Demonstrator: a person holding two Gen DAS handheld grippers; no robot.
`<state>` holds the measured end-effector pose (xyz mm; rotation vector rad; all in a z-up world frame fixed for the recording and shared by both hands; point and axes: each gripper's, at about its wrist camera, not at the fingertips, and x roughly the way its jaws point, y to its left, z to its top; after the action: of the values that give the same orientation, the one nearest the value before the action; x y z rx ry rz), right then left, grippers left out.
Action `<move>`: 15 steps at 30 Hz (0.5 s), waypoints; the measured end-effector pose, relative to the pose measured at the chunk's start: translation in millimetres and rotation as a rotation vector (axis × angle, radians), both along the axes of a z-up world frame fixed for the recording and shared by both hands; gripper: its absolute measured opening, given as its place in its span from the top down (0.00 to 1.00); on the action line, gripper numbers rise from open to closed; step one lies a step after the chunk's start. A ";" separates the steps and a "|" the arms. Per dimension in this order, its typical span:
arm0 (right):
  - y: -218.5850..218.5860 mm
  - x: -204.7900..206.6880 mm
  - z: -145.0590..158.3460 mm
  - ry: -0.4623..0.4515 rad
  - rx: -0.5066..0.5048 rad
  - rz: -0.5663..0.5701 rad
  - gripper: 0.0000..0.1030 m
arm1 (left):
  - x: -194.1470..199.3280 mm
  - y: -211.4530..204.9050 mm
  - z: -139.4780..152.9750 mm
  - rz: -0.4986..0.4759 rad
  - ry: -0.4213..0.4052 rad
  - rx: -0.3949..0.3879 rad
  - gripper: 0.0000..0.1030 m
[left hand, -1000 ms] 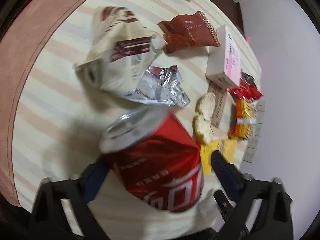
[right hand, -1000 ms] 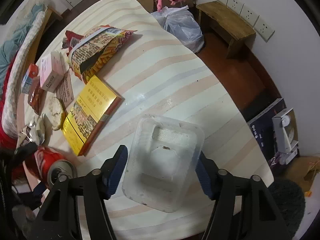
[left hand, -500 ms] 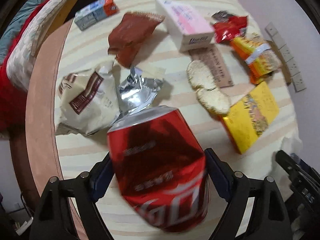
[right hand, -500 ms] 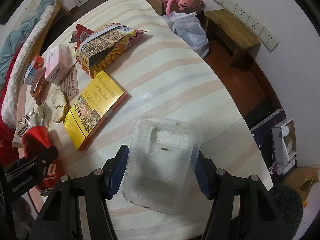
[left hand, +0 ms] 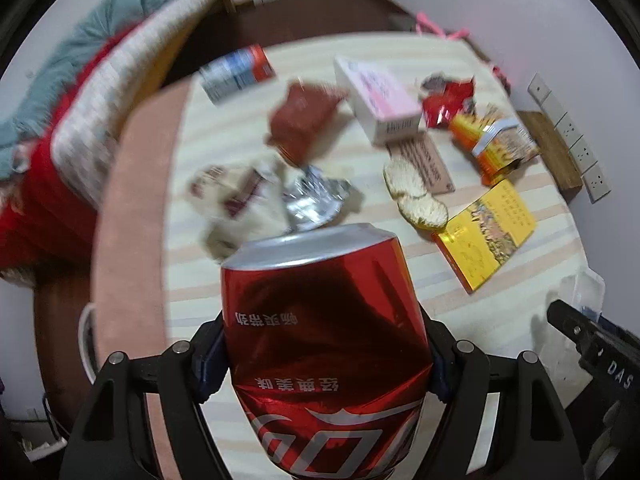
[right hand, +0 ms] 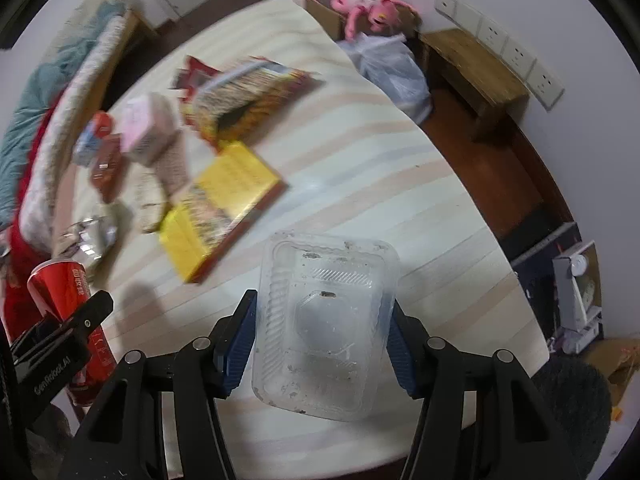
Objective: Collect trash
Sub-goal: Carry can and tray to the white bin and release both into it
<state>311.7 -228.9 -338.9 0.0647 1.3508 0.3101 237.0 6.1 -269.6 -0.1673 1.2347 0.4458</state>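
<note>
Can (left hand: 324, 344), red and dented, clamped between left gripper (left hand: 324, 356) fingers, held up over the table (left hand: 224, 128). Clear tray (right hand: 326, 328) pinched at both sides by right gripper (right hand: 322, 334), above the table's near edge. Yellow box (left hand: 486, 236), crackers (left hand: 414, 196), foil wrapper (left hand: 314, 200) and pink box (left hand: 380, 100) scattered beyond.

Round counter (right hand: 360, 152) w/ cream and peach striped cloth. Left of it, bed (left hand: 72, 128) w/ teal blanket (left hand: 92, 40) over white quilt and red cover. At far edge, on dark red-brown floor (right hand: 492, 168): pink plush toy (right hand: 362, 2) sprawled on cardboard box (right hand: 324, 10), white plastic bag (right hand: 392, 68) just beside, low wooden bench (right hand: 472, 68) against wall under row of white sockets (right hand: 504, 46). Far right, near a dark book: small white device (right hand: 576, 292), type unclear.
</note>
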 end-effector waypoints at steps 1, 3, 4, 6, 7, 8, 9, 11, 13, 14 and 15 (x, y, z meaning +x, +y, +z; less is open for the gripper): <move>1.1 -4.3 4.1 0.000 0.021 0.006 0.41 | -5.4 1.0 10.6 -0.001 -0.020 0.018 0.27; 7.0 -14.5 15.5 0.004 0.069 0.027 0.41 | -34.8 3.9 21.8 0.008 -0.063 0.027 0.27; 10.5 -19.7 20.8 0.001 0.087 0.038 0.41 | -42.3 7.2 27.5 0.014 -0.081 0.034 0.27; 23.6 -33.3 35.8 -0.011 0.124 0.073 0.41 | -71.8 9.7 48.0 0.033 -0.125 0.042 0.27; 30.5 -39.7 43.1 -0.017 0.141 0.090 0.41 | -82.7 13.6 53.5 0.043 -0.143 0.042 0.27; 39.6 -47.2 51.7 -0.025 0.161 0.112 0.41 | -92.5 20.6 63.7 0.057 -0.164 0.046 0.27; 47.6 -53.3 58.1 -0.031 0.176 0.132 0.41 | -109.3 22.9 72.8 0.069 -0.182 0.052 0.27; 70.3 -68.4 74.6 -0.042 0.218 0.184 0.41 | -127.5 37.9 86.4 0.091 -0.208 0.070 0.27; 92.7 -81.5 88.0 -0.049 0.243 0.234 0.41 | -150.4 59.4 101.7 0.124 -0.240 0.084 0.27; 106.5 -90.1 94.6 -0.054 0.257 0.263 0.41 | -162.0 71.4 108.3 0.142 -0.254 0.096 0.27; 116.7 -97.2 99.6 -0.058 0.269 0.286 0.41 | -173.1 80.6 113.2 0.157 -0.263 0.106 0.27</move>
<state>214.5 -112.2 -239.3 0.0861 1.2542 0.7286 64.0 86.6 -156.4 -0.2262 0.9411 0.6044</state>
